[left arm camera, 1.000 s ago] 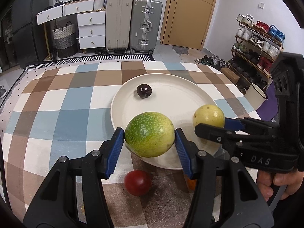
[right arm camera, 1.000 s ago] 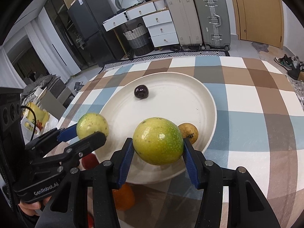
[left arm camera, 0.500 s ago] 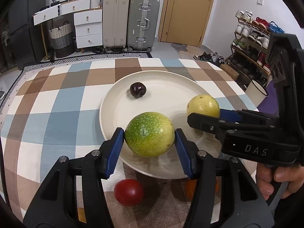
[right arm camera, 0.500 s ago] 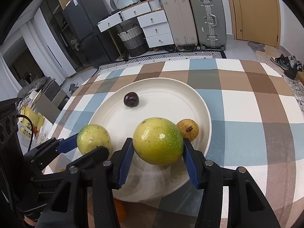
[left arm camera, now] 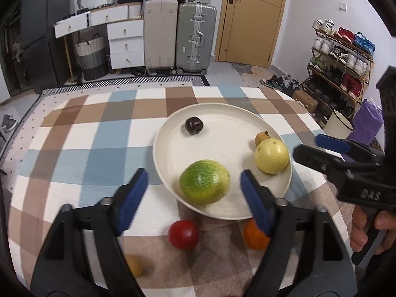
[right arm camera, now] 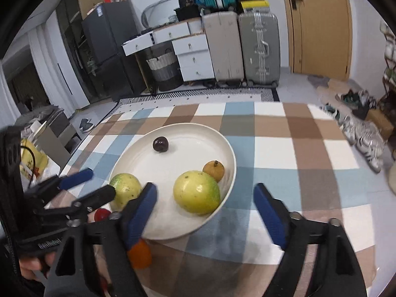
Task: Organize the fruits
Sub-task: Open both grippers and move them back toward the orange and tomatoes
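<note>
A white plate point(left arm camera: 158, 148) sits on the checked tablecloth. On it lie a mottled green fruit point(left arm camera: 204, 182), a pale yellow fruit point(left arm camera: 271, 155), a small brown-orange fruit point(left arm camera: 262, 137) and a dark plum point(left arm camera: 194, 125). My left gripper point(left arm camera: 193, 177) is opening; the green fruit lies between its blue pads, untouched. My right gripper point(right arm camera: 205, 189) is opening too, its pads wide of the yellow fruit point(right arm camera: 196, 192). The right wrist view shows the plate point(right arm camera: 230, 153), the green fruit point(right arm camera: 125, 190) and the left gripper point(right arm camera: 100, 182) beside it.
On the cloth in front of the plate lie a red fruit point(left arm camera: 183, 234), an orange fruit point(left arm camera: 256, 235) and a small yellow-brown fruit point(left arm camera: 135, 264). A hand point(left arm camera: 363, 230) holds the right gripper point(left arm camera: 309, 146). A white bucket point(left arm camera: 337, 123) and a shoe rack point(left arm camera: 341, 57) stand past the table's right edge.
Both grippers have opened and let go of their fruits, which now rest on the plate's near side. Both have drawn back and up a little.
</note>
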Demonstrator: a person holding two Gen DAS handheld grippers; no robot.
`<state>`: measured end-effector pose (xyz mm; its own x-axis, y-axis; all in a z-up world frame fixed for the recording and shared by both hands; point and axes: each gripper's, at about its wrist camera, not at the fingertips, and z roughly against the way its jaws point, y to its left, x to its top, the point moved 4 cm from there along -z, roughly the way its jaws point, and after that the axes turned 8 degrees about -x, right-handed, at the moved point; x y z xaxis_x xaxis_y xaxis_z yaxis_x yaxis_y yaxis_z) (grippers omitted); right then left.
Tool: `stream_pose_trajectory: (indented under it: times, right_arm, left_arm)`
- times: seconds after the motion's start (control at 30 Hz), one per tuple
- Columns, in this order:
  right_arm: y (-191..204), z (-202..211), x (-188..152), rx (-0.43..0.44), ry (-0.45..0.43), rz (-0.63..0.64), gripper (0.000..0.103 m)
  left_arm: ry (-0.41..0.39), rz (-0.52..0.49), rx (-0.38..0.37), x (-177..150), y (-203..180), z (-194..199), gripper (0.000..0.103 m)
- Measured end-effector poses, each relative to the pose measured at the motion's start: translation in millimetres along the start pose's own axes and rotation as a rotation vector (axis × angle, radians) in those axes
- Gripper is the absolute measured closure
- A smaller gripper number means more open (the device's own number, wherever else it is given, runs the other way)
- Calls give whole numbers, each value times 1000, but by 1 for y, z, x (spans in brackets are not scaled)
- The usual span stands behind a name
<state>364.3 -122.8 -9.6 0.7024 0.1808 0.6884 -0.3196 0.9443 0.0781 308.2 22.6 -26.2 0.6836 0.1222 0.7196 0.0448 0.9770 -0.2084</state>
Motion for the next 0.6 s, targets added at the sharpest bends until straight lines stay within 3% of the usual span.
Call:
stream_pose_trajectory:
  times: [0.07, 0.13, 0.6]
  right_arm:
    - [-1, 11, -4, 11, -17, 6, 7]
    - [-5, 23, -10, 7, -51, -9, 2]
    - [9, 54, -56, 44, 20, 32, 1]
  left_arm:
    - [-23, -2, 7, -3, 1, 15, 15]
    - [-31, 14, 8, -7, 4, 27, 0]
    - [-26, 12, 38, -59, 9, 98, 1]
